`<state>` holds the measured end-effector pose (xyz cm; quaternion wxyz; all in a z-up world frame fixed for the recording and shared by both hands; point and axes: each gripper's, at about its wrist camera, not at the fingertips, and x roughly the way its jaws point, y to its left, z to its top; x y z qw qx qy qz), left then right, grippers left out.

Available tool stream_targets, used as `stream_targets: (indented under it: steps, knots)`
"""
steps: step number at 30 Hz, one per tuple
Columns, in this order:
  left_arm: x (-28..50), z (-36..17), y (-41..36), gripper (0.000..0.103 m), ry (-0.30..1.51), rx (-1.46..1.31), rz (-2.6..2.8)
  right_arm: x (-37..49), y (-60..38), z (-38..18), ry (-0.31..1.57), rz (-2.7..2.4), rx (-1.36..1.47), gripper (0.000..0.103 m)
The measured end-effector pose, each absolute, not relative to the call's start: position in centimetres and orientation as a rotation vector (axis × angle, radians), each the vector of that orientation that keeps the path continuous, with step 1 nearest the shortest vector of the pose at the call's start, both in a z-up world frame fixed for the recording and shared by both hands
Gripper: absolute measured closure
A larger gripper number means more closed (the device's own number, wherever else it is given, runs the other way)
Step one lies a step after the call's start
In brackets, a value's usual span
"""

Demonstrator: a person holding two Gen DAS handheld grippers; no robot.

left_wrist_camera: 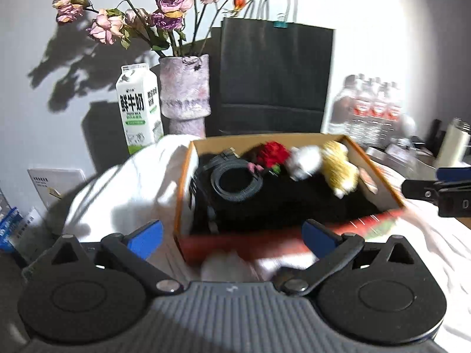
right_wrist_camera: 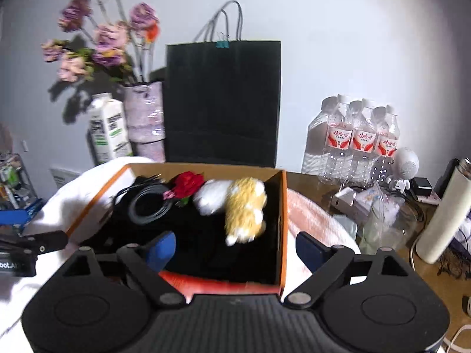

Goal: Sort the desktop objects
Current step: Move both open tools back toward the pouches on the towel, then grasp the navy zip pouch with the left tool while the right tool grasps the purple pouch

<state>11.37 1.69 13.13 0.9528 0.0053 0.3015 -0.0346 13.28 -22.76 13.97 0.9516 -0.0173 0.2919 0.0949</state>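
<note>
An orange cardboard box [left_wrist_camera: 184, 194] [right_wrist_camera: 282, 223] sits on white cloth. Inside it lie a coiled black belt [left_wrist_camera: 235, 182] [right_wrist_camera: 148, 206], a red rose [left_wrist_camera: 272, 153] [right_wrist_camera: 188, 184], a white plush [left_wrist_camera: 304, 160] [right_wrist_camera: 210, 195] and a yellow plush toy [left_wrist_camera: 338, 166] [right_wrist_camera: 245, 209] on dark fabric. My left gripper [left_wrist_camera: 232, 236] is open and empty, just in front of the box's near wall. My right gripper [right_wrist_camera: 235, 248] is open and empty over the box's near right part. The right gripper's tip also shows in the left wrist view [left_wrist_camera: 435, 188].
A black paper bag [left_wrist_camera: 273, 73] [right_wrist_camera: 222, 103], a vase of dried roses [left_wrist_camera: 185, 94] [right_wrist_camera: 144, 114] and a milk carton [left_wrist_camera: 138, 106] [right_wrist_camera: 109, 129] stand behind the box. Water bottles [right_wrist_camera: 356, 138], a white flask [right_wrist_camera: 441, 217] and small clutter crowd the right.
</note>
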Motion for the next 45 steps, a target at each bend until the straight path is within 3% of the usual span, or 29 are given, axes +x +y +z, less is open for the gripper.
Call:
stream_targets:
  steps: [4, 13, 21, 33, 37, 41, 45]
  knots:
    - [5.3, 11.5, 1.7, 0.0, 0.56, 0.007, -0.084, 7.1, -22.9, 12.3, 0.536, 0.235, -0.033, 0.003]
    - [-6.7, 5.8, 0.8, 0.0, 0.514, 0.044, -0.077, -5.6, -23.5, 6.0, 0.473, 0.284, -0.007, 0.003]
    - [-9.9, 3.5, -0.4, 0.0, 0.521, 0.08, -0.106, -11.3, -24.0, 1.6, 0.45, 0.249, -0.036, 0.003]
    - [-7.8, 3.6, -0.9, 0.0, 0.526, 0.035, -0.142, -9.8, -23.6, 2.6, 0.429, 0.313, 0.054, 0.024]
    - [-5.6, 4.3, -1.1, 0.009, 0.507, 0.006, -0.154, -8.3, -22.8, 2.9, 0.429, 0.324, 0.051, 0.036]
    - [-2.7, 4.8, -1.3, 0.023, 0.508, -0.021, -0.17, -6.1, -22.0, 4.1, 0.419, 0.369, 0.076, 0.037]
    - [1.1, 4.6, -1.1, 0.027, 0.544, -0.076, -0.196, -2.9, -20.3, 4.8, 0.414, 0.41, 0.071, 0.06]
